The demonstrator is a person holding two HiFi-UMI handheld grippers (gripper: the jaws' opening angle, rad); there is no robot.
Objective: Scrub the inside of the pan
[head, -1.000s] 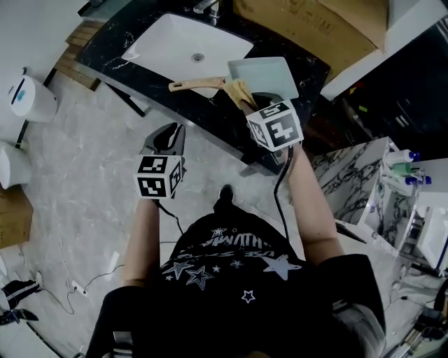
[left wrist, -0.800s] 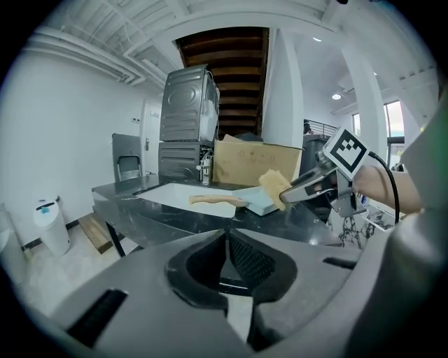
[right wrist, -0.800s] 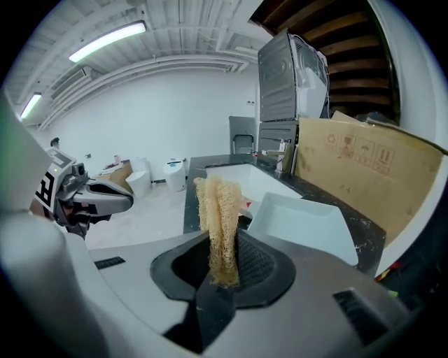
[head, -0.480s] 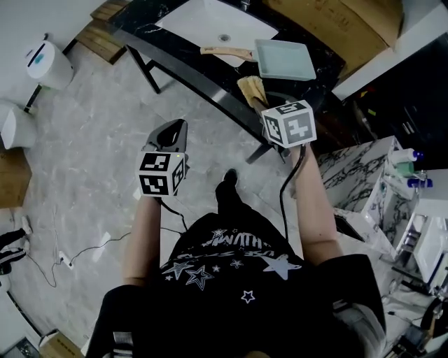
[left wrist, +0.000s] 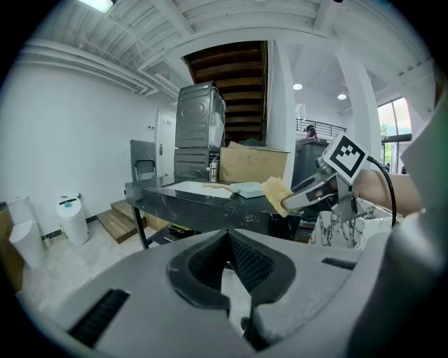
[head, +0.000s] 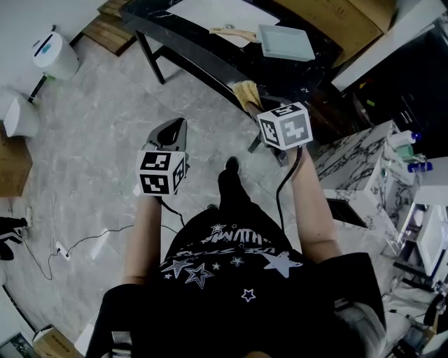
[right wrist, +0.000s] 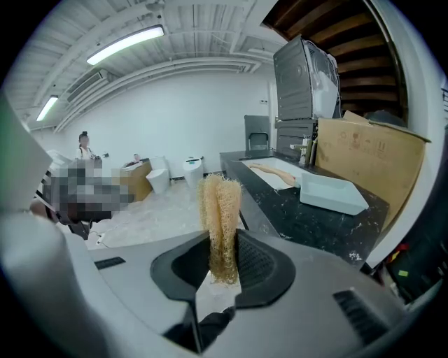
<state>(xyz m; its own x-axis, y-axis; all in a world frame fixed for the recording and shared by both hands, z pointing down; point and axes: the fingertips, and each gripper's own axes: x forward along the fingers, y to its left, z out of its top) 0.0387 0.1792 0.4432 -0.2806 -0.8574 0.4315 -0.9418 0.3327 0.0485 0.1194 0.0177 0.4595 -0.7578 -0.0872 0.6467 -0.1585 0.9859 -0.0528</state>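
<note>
Pan (head: 285,43): square, shallow, pale grey-green, with upright walls and a wooden handle (head: 234,33) that points toward the sink (head: 210,8). It sits open side up on the dark counter (head: 210,52), just beside the basin; from this distance its inside looks bare, and any soiling is too small to tell. Right gripper (right wrist: 222,252): jaws clamped on a tan loofah (right wrist: 219,210), whose free end stands clear above them. Left gripper (left wrist: 227,239): jaws just closed together, nothing between them. Both grippers hang over the floor, well apart from the counter, so scrubbing is judged not under way.

To do the step well, lower the loofah inside the walls, press its free end flat on the base, and work overlapping strokes out into the four corners. The pan looks light and rests loose on a smooth top. The left gripper should therefore open and take the handle first, lest the pan skate toward the sink or the counter edge
</note>
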